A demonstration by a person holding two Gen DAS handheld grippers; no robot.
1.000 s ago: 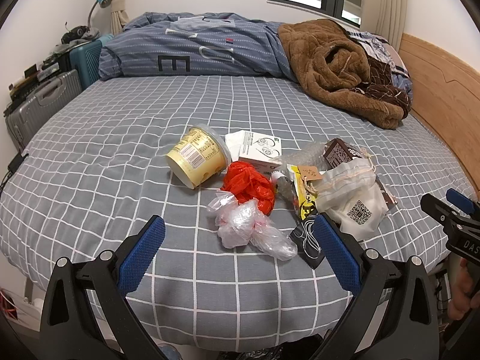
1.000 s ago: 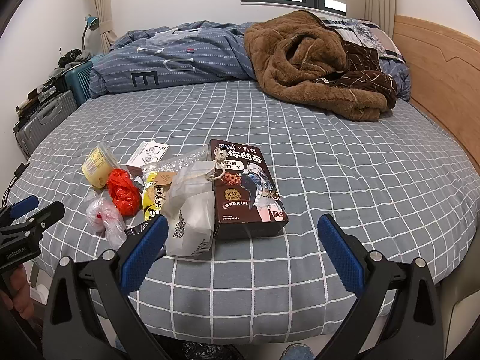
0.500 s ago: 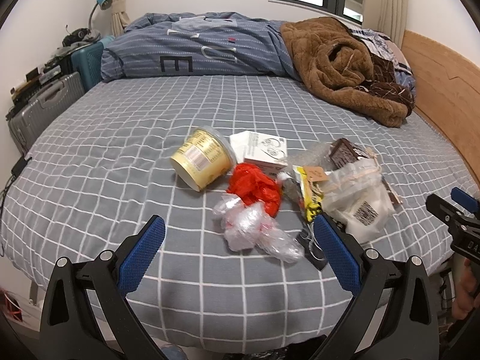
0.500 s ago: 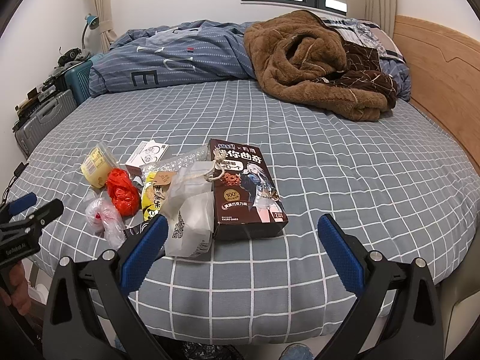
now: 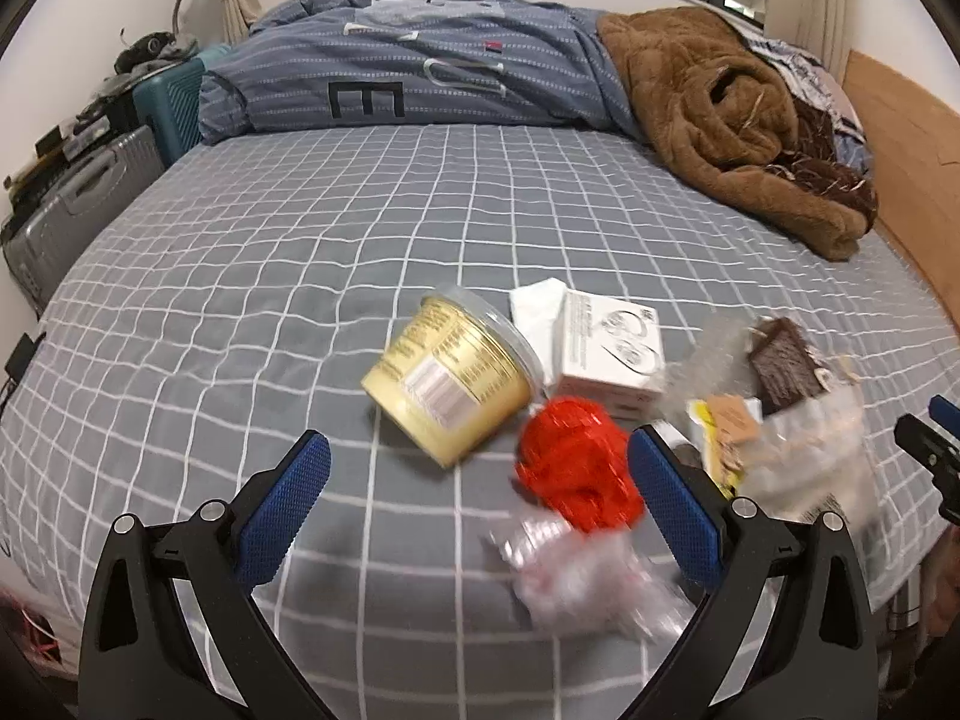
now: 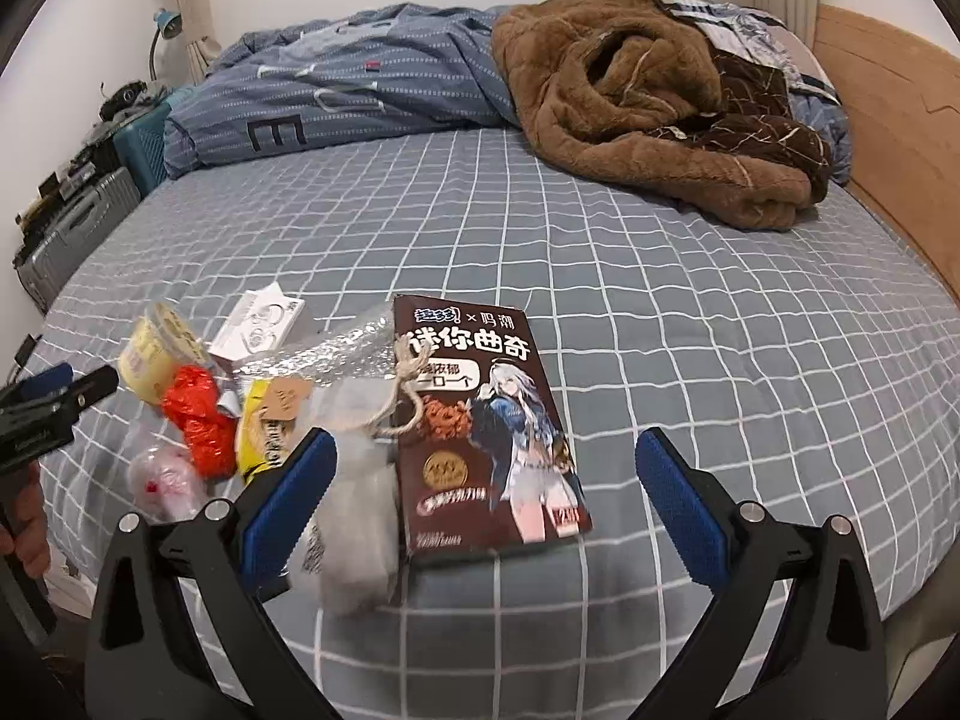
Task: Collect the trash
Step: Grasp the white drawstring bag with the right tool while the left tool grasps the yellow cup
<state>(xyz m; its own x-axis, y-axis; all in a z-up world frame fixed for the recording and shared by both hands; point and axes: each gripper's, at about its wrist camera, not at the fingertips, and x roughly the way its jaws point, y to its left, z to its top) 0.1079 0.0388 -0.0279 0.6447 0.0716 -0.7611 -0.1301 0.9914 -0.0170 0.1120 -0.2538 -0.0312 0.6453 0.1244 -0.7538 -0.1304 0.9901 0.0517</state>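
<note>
Trash lies in a cluster near the front edge of the bed. A yellow tub lies on its side, with a crumpled red bag, a clear crumpled bag and a white box around it. My left gripper is open, its fingers straddling the tub and the red bag from just in front. A brown cookie box lies flat beside a white drawstring pouch and a yellow packet. My right gripper is open just short of the cookie box.
A brown fleece blanket and a blue striped duvet are piled at the far end of the bed. Suitcases stand on the left. A wooden headboard runs along the right. Grey checked sheet covers the middle.
My left gripper has moved forward and left over the bed, so the tub and red bag now sit between its fingers. The right gripper has edged slightly closer to the cookie box.
</note>
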